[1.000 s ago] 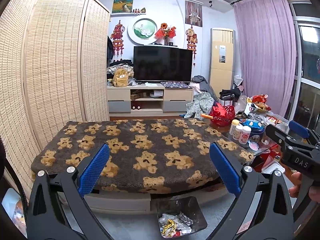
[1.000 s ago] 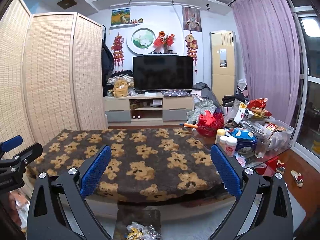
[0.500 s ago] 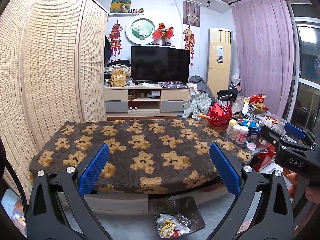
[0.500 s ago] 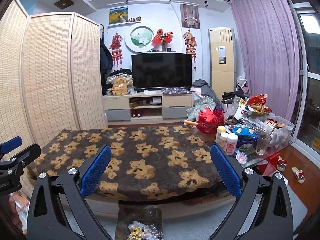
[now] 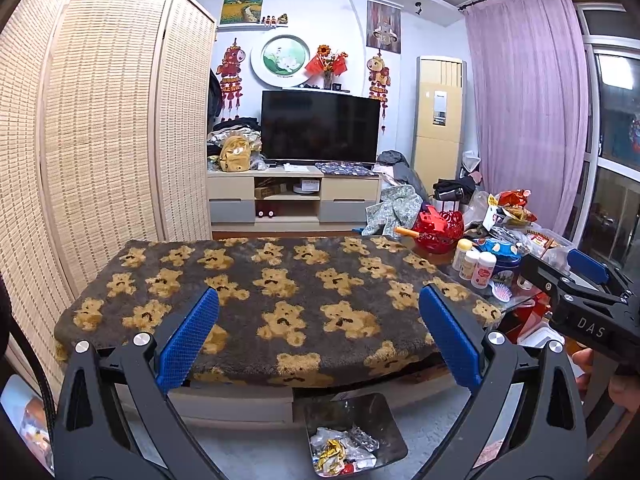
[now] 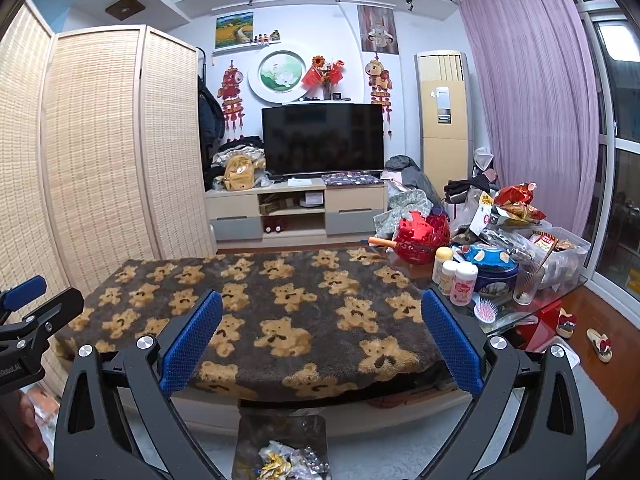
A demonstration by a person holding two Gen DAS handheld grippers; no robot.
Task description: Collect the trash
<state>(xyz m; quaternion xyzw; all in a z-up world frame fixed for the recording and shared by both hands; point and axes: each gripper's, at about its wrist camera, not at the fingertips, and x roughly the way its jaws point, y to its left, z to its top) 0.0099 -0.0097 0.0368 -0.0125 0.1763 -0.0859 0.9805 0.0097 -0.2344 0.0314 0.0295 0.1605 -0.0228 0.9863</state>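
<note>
Both tongs up and empty, trash sitting in the bin

Left tongs (image 5: 318, 340) and right tongs (image 6: 320, 340) are both spread wide with nothing in them, hovering over the teddy-bear blanket (image 5: 280, 280). The one trash bin (image 5: 354, 434) is on the floor just in front of the blanket's near edge, with crumpled wrappers (image 5: 344, 450) piled inside, too tangled to count. Blanket looks bare from here. Right of the blanket the glass bench (image 6: 532, 312) is jammed: three small bottles (image 6: 456, 274), one blue tin (image 6: 494, 274), one glass (image 6: 528, 282), one hairbrush (image 6: 486, 308). Risk I'd guess: reaching for trash there could knock the bottles or glass over, they're packed so close.
</note>
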